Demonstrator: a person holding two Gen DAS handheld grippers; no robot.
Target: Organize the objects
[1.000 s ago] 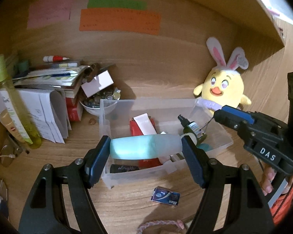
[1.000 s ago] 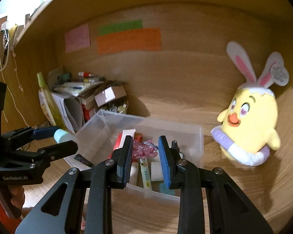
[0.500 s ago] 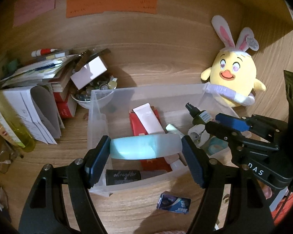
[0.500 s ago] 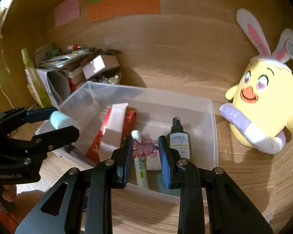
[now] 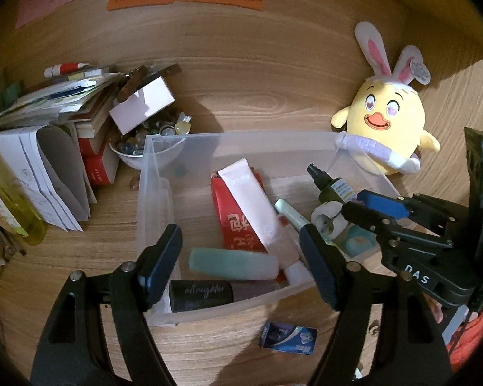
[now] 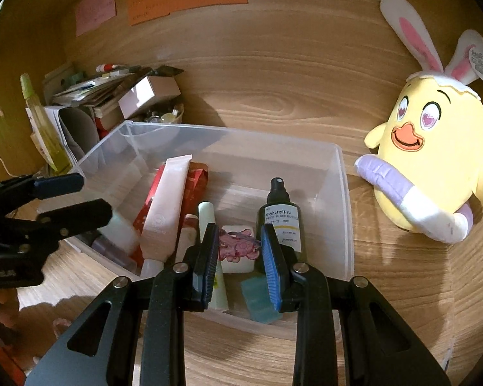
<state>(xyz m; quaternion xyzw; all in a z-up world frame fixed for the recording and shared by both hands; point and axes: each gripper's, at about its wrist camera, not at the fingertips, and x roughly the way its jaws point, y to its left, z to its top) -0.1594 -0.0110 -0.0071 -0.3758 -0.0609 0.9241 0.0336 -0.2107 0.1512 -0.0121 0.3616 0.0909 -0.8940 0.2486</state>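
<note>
A clear plastic bin (image 5: 241, 136) (image 6: 225, 128) stands on the wooden desk. A teal tube (image 5: 233, 263) lies loose in its near end, on a black tube (image 5: 203, 294). Above it hangs my left gripper (image 5: 240, 241) (image 6: 90, 194), its jaws opening; the tube shows between the pads, clear of both. My right gripper (image 6: 240, 230) (image 5: 354, 201) is shut on a small pink translucent charm (image 6: 238, 244) over the bin's right part. A dark spray bottle (image 6: 281, 215), a white tube (image 5: 251, 206) and a red packet (image 5: 238, 225) also lie in the bin.
A yellow plush chick with rabbit ears (image 5: 386, 128) (image 6: 434, 148) sits right of the bin. A bowl of small items (image 5: 135, 151), stacked books and papers (image 5: 48, 112) and a yellow-green bottle (image 5: 13, 218) crowd the left. A small blue box (image 5: 288, 339) lies before the bin.
My left gripper has let go of the teal tube, which dropped into the bin's near end. Both grippers have come lower over the bin. The right one still holds the pink charm.
</note>
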